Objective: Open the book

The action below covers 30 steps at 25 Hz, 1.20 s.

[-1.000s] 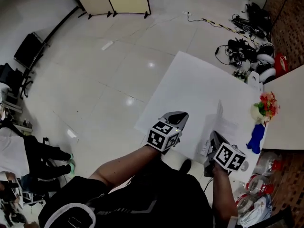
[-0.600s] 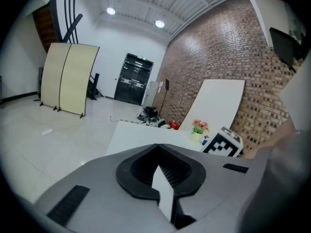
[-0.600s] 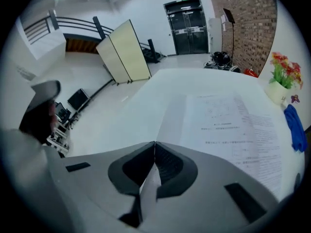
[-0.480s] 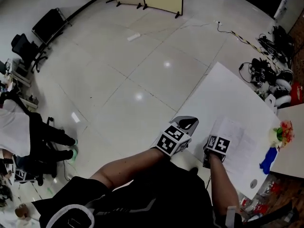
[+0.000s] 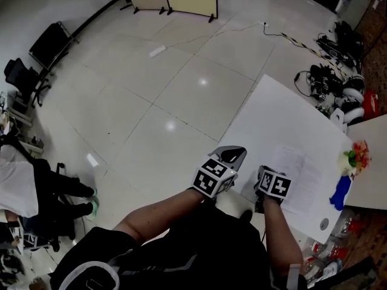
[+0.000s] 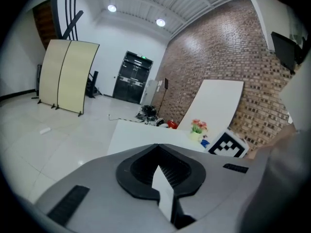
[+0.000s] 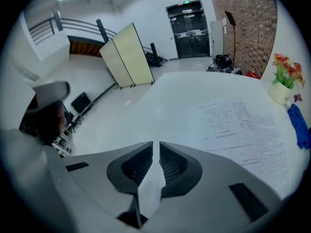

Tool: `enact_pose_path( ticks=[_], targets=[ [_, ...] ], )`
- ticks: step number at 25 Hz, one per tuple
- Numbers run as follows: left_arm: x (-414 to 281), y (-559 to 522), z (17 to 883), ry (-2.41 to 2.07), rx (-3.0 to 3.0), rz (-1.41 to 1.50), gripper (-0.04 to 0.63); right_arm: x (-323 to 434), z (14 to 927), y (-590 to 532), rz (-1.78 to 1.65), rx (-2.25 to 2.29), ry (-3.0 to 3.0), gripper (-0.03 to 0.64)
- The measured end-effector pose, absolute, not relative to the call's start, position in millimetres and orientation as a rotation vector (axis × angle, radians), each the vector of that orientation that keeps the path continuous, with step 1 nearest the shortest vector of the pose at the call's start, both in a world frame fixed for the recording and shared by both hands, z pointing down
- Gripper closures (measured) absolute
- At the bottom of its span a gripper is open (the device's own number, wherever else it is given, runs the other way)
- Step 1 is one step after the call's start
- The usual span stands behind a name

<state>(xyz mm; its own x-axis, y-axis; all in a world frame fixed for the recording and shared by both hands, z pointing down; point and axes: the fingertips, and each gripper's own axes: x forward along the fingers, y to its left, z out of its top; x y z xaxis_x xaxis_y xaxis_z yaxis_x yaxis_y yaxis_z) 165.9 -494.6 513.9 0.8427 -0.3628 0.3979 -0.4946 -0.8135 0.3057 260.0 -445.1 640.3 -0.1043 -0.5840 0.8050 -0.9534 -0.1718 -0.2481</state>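
"White pages, dead ahead of the right gripper [image 7: 155, 147]: is that the book [image 7: 243, 125]?"

"Yes. It lies open and flat on the table [image 5: 272, 113], just past that claw's tips and a little to their right, print facing up."

"Is the claw gripping a page?"

"No. Its jaws stand only a thin slit apart, and nothing but the pale tabletop shows through the slit. They don't touch the book."

"And the left gripper [image 6: 158, 149]?"

"Clenched. The tips meet in a point with nothing caught between them. It hangs at the table's near edge, with the bare tabletop stretching away in front of it."

"Where is the book from there?"

"Off to its right, beyond the right gripper's marker cube [image 6: 228, 144]."

"Anything else nearby?"

"A pot of flowers [image 7: 286, 72] far ahead and right of the right claw, beyond the book. A blue thing [image 7: 301, 125] lies nearer, just off the book's right edge; I can't tell what it is."
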Motion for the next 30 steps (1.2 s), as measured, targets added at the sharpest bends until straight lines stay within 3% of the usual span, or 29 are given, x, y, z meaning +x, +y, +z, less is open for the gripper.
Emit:
enact_pose_path(
  ticks=[15, 30],
  targets=[
    [267.9, -463.7, 440.5, -0.515, 2.780, 0.263, 0.600, 432.6, 419.9, -361.2, 0.644, 2.367, -2.032, 0.609],
    [303.6, -422.9, 385.9, -0.425, 2.874, 0.084, 0.600, 454.2, 393.4, -309.5, 0.415, 2.406, -2.011, 0.611]
  ],
)
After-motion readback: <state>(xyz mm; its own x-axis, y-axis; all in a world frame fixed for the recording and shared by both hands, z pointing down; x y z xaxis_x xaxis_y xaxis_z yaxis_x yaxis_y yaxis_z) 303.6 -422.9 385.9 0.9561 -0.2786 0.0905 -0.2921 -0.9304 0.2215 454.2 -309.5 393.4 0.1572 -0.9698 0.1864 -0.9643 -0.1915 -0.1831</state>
